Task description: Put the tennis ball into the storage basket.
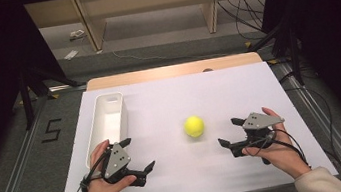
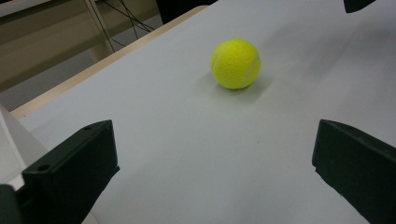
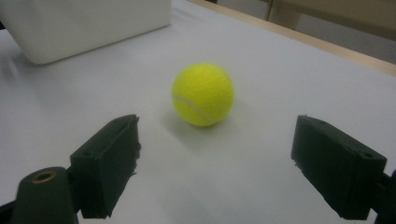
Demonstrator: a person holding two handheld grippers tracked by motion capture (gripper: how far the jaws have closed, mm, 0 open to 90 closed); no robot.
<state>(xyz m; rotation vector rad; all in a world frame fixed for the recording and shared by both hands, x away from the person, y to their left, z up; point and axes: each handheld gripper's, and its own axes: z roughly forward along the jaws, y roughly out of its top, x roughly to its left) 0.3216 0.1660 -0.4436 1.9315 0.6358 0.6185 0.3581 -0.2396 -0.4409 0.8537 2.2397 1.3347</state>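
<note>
— Item one: where is it, and why?
— Ball [image 1: 194, 126], loose on the white table [image 1: 238, 91], near my right gripper [image 1: 231, 132], which points at it with jaws spread wide, holding nothing, ready to close round it.
— Item two?
— Left gripper [image 1: 138, 155], jaws also wide and empty, beside the white bin [image 1: 106, 116], likely the ball's destination.

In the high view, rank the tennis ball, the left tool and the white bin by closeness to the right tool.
1. Tennis ball: just left of the right tool, mid-table.
2. Left tool: near edge, left side.
3. White bin: far left of the table.
</note>
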